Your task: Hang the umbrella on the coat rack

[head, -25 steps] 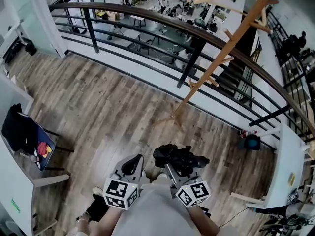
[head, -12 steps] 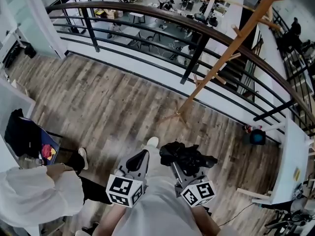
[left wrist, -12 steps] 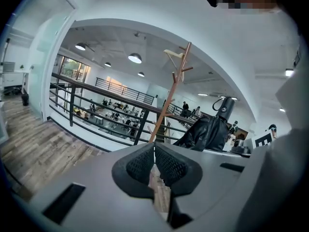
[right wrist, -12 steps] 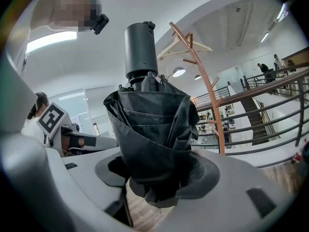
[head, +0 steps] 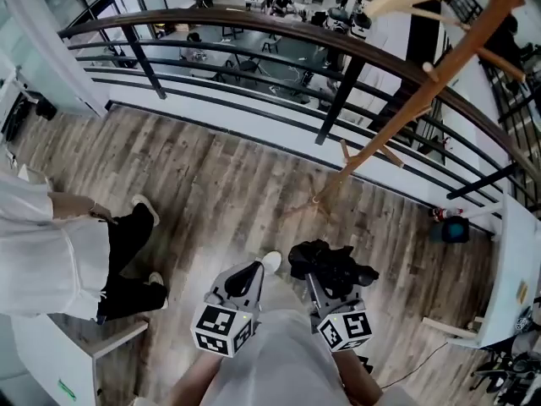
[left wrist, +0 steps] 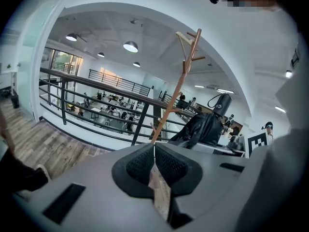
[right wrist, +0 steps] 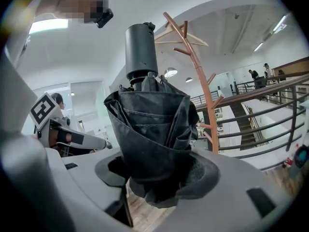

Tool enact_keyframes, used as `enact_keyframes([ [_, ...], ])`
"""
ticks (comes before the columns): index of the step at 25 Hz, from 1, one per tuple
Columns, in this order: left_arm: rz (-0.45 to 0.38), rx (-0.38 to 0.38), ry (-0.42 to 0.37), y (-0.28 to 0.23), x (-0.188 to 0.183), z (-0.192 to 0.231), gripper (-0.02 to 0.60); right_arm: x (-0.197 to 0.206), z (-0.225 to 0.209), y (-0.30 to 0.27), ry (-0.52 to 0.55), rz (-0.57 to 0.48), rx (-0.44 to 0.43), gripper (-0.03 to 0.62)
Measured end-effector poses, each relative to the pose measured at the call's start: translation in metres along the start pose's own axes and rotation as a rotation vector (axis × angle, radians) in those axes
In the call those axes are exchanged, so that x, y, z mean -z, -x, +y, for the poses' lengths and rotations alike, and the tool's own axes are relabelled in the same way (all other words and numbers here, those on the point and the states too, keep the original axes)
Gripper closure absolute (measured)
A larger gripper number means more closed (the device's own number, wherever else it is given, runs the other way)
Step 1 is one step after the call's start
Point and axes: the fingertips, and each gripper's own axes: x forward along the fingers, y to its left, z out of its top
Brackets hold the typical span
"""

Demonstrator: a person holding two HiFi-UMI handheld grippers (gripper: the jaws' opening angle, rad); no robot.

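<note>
Wooden coat rack (head: 396, 112) stands ahead and to my right, near the railing (head: 254, 19), well apart from me. My right gripper (head: 319, 288), the nearer one, clamps the folded black umbrella (head: 331, 267) upright, handle topmost. My left gripper (head: 252, 271) has its jaws closed on nothing.

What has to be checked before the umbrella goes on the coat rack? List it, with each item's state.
1. Umbrella held: ok, the fingers of the right gripper are closed on its folded canopy.
2. Left gripper free: ok, fingers together, nothing between.
3. Coat rack within reach: not ok, it stands apart, ahead by the railing.
4. Bare pegs: ok.
5. Path: ok, the bystander stands off to the left.
</note>
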Motion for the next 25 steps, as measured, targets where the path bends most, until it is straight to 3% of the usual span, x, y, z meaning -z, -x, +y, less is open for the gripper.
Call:
enact_keyframes([
  [12,0.033,0.136,-0.106,-0.067,-0.057,0.040,0.557,0.004,-0.024,-0.087,0.008,0.033,0.127,0.312],
  [19,0.033,0.190,-0.164,-0.107,-0.110,0.044,0.557,-0.021,-0.058,-0.114,-0.066,0.035,0.231,0.312],
  [25,0.098,0.263,-0.214,-0.135,-0.131,0.018,0.557,-0.050,-0.083,-0.109,-0.070,0.021,0.285,0.312],
])
